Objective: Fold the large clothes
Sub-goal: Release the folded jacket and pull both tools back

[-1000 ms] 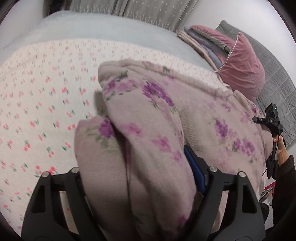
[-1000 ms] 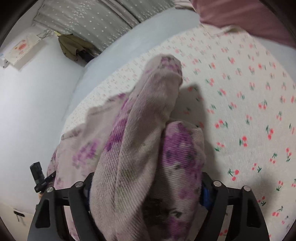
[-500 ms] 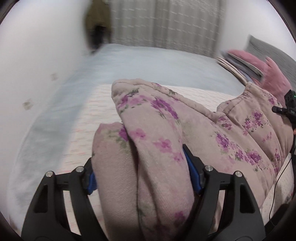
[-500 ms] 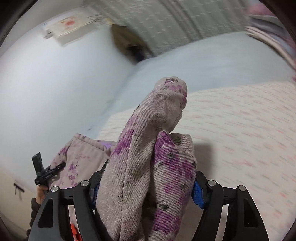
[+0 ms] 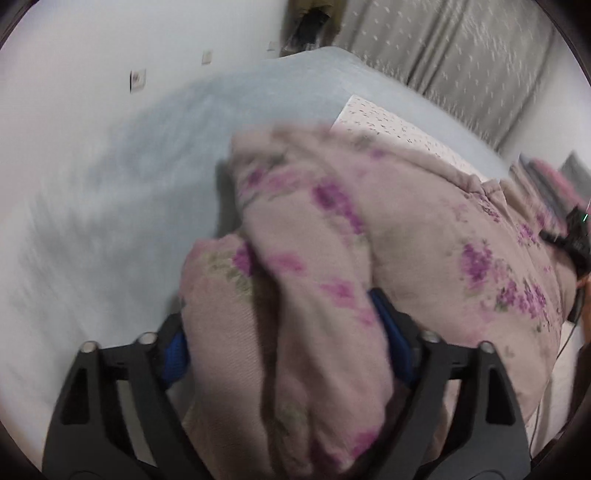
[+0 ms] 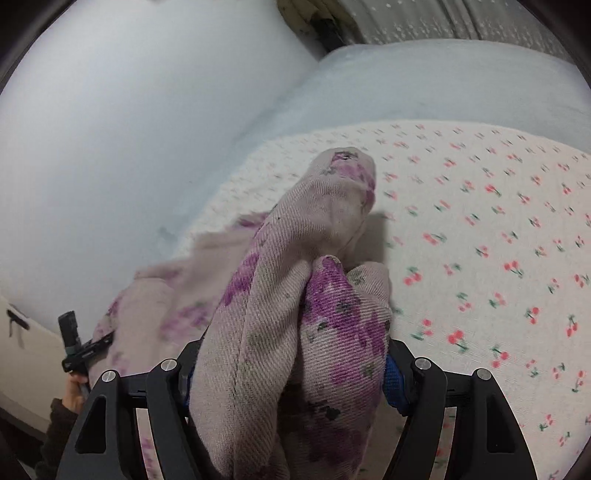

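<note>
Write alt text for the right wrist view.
The right gripper clamps a thick bunch of mauve floral garment between its blue pads, held over a cherry-print bedsheet. At lower left, the person's other hand holds the left gripper; a pale wall and grey curtain lie behind.

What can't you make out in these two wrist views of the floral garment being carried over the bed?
- Left tool: its right pad is mostly buried in the floral garment; motion blur smears the view.
- Right tool: bunched fabric fills the gap, so its pads barely show.
- Garment type and full shape: cut off by the lower edges in both views.
- Dark object by the curtain: blurred, unidentifiable.
- Cherry-print sheet: partly covered by the garment.
</note>
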A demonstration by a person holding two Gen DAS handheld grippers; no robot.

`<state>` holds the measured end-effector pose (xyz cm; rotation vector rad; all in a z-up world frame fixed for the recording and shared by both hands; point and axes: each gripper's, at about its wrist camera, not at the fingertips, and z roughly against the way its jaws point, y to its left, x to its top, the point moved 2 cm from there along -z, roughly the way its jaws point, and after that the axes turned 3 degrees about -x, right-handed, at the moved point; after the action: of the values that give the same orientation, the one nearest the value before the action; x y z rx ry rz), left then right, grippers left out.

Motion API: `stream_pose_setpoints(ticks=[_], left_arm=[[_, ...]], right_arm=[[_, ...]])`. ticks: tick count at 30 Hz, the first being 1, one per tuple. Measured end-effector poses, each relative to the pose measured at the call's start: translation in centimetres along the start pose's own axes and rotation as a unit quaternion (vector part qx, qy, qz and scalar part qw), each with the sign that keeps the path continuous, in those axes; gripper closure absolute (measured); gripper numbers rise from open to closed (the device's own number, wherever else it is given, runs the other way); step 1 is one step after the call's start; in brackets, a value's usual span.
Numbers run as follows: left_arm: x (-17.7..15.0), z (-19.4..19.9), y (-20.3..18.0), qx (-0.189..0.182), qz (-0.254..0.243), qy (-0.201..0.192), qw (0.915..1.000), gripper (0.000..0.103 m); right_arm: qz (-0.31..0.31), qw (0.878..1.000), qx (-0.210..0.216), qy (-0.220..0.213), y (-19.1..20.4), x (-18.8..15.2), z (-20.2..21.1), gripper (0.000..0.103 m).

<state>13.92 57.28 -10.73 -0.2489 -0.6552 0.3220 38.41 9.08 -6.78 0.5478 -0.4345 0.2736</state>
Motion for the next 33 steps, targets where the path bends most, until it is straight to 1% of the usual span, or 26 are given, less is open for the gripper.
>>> stream_pose_setpoints(ticks=[2,3,5,7,9,10,11,12,13,14,15,17,20,22,23,24,25,26,28,31,33], left_arm=[[-0.3,0.4,0.7,-0.033,0.032,-0.011,0.9989,0.011],[-0.4,0.5,0.6,-0.035,0.04,-0.012,0.9985,0.01],[-0.3,1.4,0.5,-0.013,0.031,-0.011,0.9994,0.01],[-0.1,2.7,-1.2,0.038,-0.002,-0.016,0.9991,0.01],[0.1,3.7,-2.6,0.089,-0.03,-0.021,0.9954,0.01],[0.0,4.6,-2.7,0.114,-0.042,-0.022,0.9923,0.01],[-0.2,5.1,-3.4,0.143,-0.05,-0.02,0.9883,0.01],[-0.1,5.6,-3.1,0.161,-0.055,-0.019,0.9852,0.01],[-0.2,6.3,-3.6,0.186,-0.062,-0.02,0.9805,0.01],[-0.6,7.0,-4.5,0.205,-0.068,-0.023,0.9762,0.01],[-1.1,7.9,-5.3,0.213,-0.073,-0.029,0.974,0.01],[-2.2,9.2,-6.9,0.21,-0.077,-0.031,0.9741,0.01],[-4.3,10.5,-9.5,0.182,-0.066,-0.014,0.981,0.01],[-5.9,11.1,-11.4,0.157,-0.055,-0.006,0.9861,0.01],[-6.7,11.6,-12.5,0.142,-0.055,-0.009,0.9883,0.01],[-7.3,11.8,-13.4,0.136,-0.055,-0.01,0.9892,0.01],[-8.1,12.1,-14.6,0.133,-0.056,-0.009,0.9895,0.01],[-8.8,12.3,-15.4,0.134,-0.056,-0.008,0.9894,0.01],[-10.3,13.0,-17.2,0.14,-0.046,-0.007,0.989,0.01],[-12.4,13.5,-19.7,0.142,-0.036,0.006,0.9892,0.01],[-13.9,13.7,-21.1,0.138,-0.03,0.01,0.9899,0.01]], right_arm=[[-0.017,1.0,-0.012,0.006,-1.6,-0.4,0.4,0.027],[-0.021,0.999,-0.021,0.014,-2.5,-0.6,0.8,0.027],[-0.015,0.999,-0.043,0.016,-3.0,-0.7,1.9,0.027],[0.006,0.998,-0.063,0.002,-2.6,-1.0,3.0,0.027],[0.045,0.994,-0.098,-0.018,-0.7,-1.0,4.0,0.027],[0.063,0.991,-0.114,-0.023,0.6,-1.1,4.1,0.027],[0.078,0.988,-0.129,-0.028,1.0,-1.5,4.6,0.027],[0.088,0.986,-0.136,-0.031,1.6,-1.9,5.3,0.026],[0.092,0.986,-0.137,-0.031,2.0,-2.4,5.9,0.026],[0.094,0.985,-0.138,-0.031,2.5,-2.8,6.3,0.026],[0.099,0.984,-0.145,-0.035,3.1,-3.3,7.1,0.025],[0.113,0.981,-0.149,-0.047,4.4,-4.4,8.6,0.024],[0.118,0.982,-0.137,-0.055,6.1,-6.4,10.2,0.02],[0.111,0.986,-0.114,-0.051,7.2,-8.3,10.9,0.019],[0.106,0.989,-0.099,-0.044,7.8,-9.3,11.1,0.018],[0.102,0.99,-0.085,-0.037,8.3,-10.4,11.5,0.018],[0.101,0.991,-0.077,-0.033,8.7,-11.1,11.7,0.018],[0.103,0.993,-0.06,-0.025,9.4,-12.5,12.0,0.018],[0.108,0.993,-0.048,-0.011,10.5,-14.6,12.4,0.018],[0.119,0.991,-0.056,0.003,11.8,-17.4,12.5,0.018],[0.131,0.987,-0.095,0.01,12.5,-19.5,12.7,0.017]])
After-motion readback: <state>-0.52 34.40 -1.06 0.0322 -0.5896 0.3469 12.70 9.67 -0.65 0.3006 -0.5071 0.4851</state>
